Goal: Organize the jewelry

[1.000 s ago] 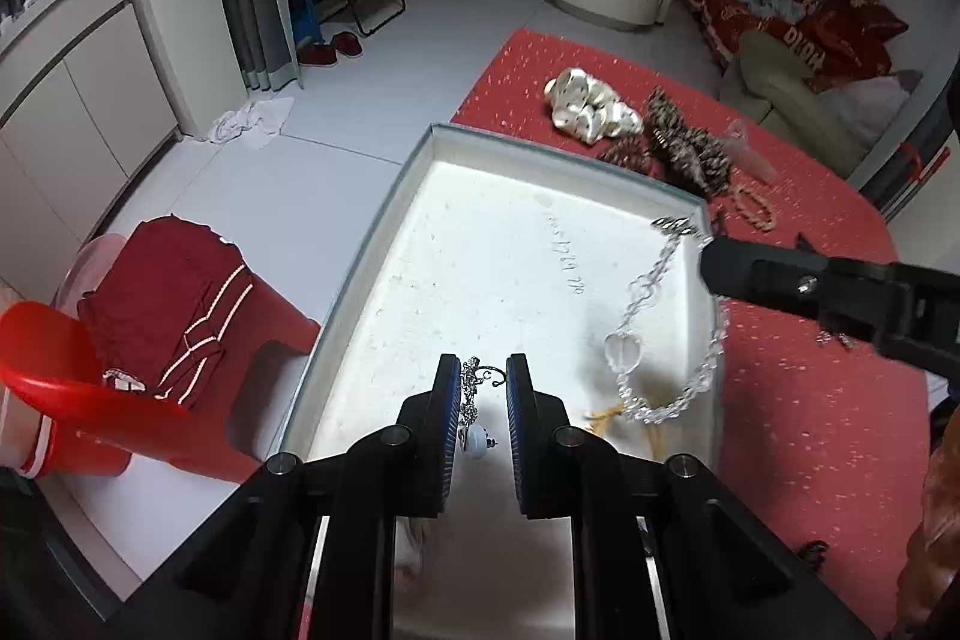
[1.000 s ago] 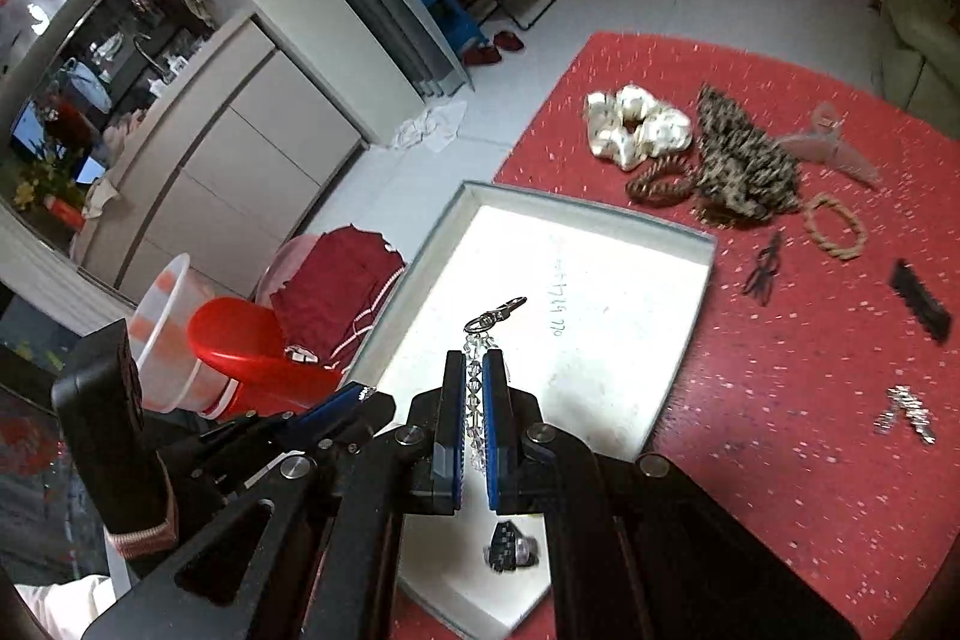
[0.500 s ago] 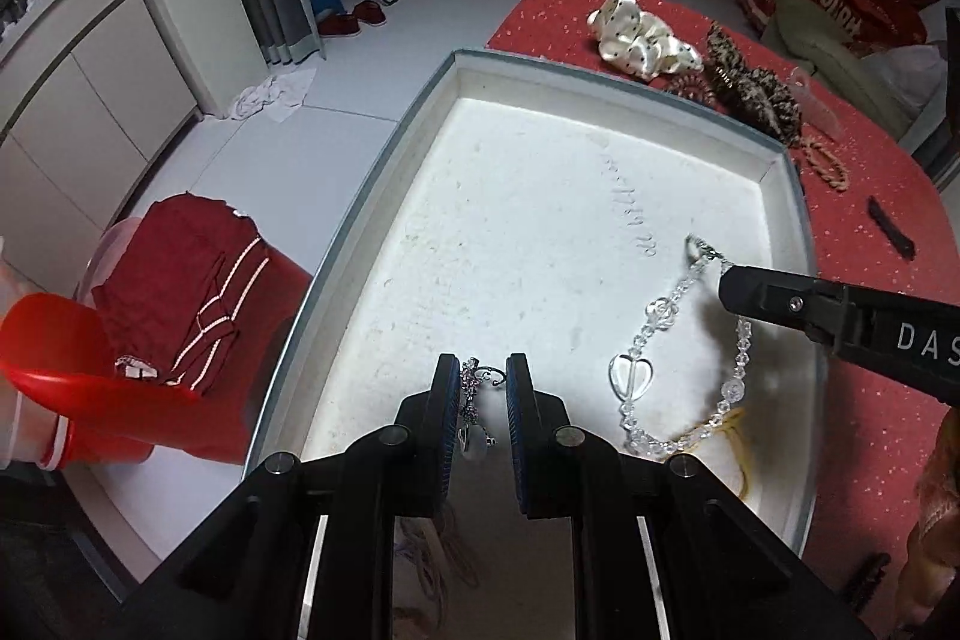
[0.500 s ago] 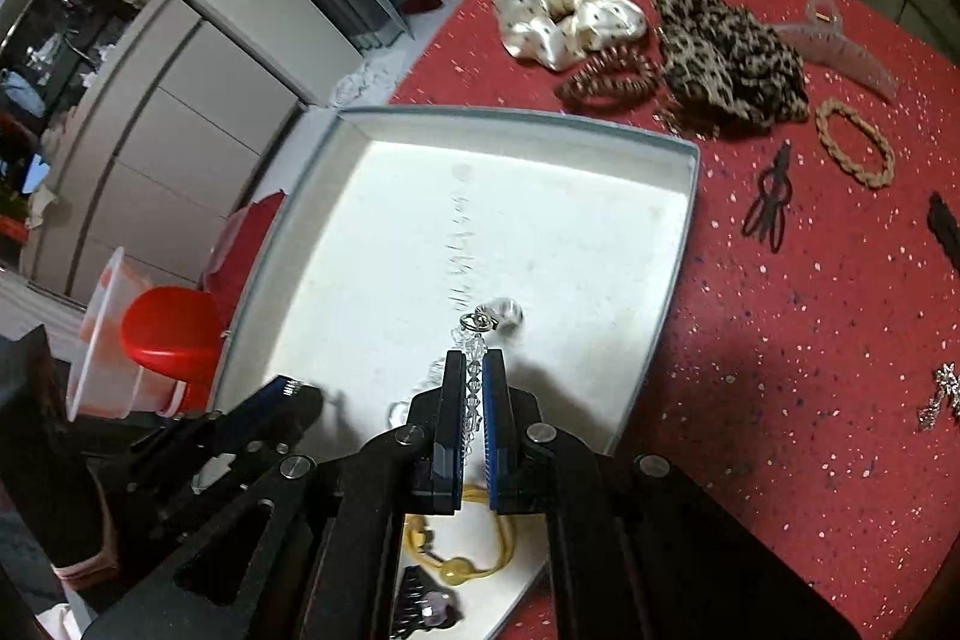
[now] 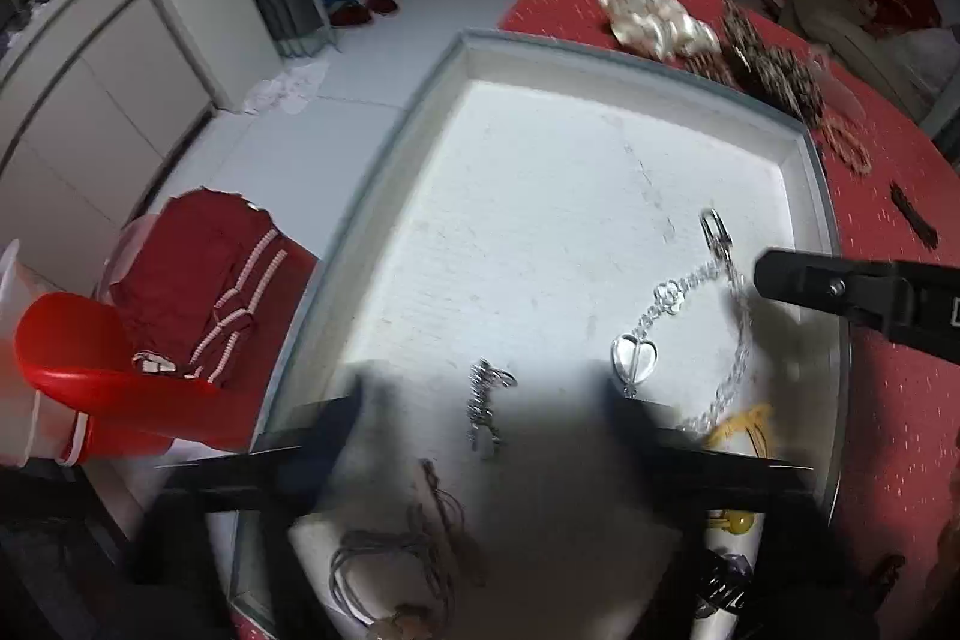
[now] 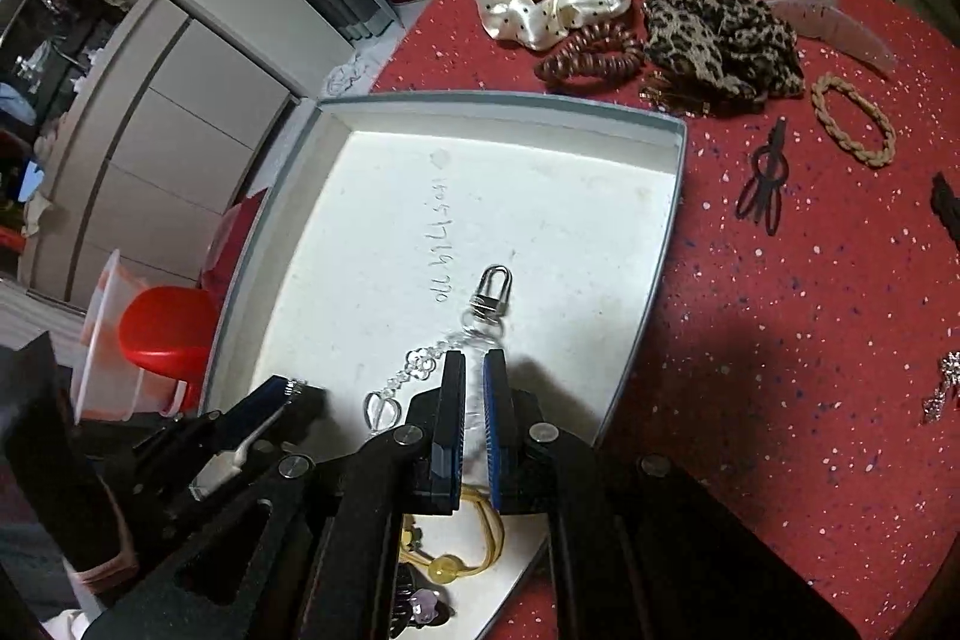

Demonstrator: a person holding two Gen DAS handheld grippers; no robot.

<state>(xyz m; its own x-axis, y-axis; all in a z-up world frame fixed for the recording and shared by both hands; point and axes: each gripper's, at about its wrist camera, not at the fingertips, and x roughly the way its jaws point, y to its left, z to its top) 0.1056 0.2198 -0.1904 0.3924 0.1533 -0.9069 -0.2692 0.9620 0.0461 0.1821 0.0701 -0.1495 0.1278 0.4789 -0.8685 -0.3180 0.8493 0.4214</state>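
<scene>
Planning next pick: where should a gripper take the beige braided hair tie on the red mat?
Grip the braided hair tie across one strand of its ring, coming straight down from above. It lies flat and open on the red mat, clear of the black clip.

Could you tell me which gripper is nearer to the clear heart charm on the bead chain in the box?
Right. The right gripper sits on the bead chain just beside the heart charm; the left gripper, jaws opening, straddles a small silver piece farther off.
</scene>
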